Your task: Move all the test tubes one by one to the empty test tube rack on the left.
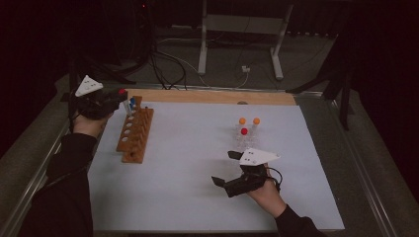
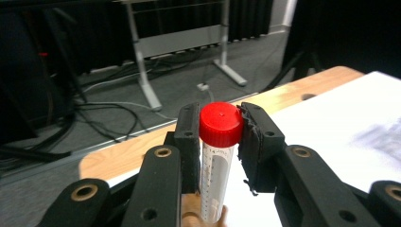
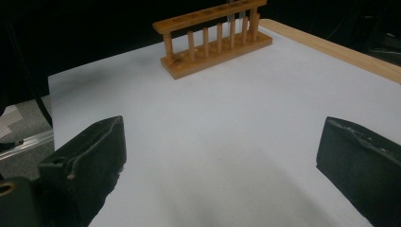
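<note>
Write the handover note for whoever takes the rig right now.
Left hand-held gripper: shut on a red-capped tube, held upright near the far end of the wooden rack.
Right hand-held gripper: open, holds nothing, low over the white mat.
Rack: at the mat's left side; a blue-capped tube stands at its far end, most holes look free.
Loose tubes: two orange-capped and one red-capped stand upright right of centre.
Done: apparently one tube racked.
Left: likely seat the held tube, then fetch the three.
</note>
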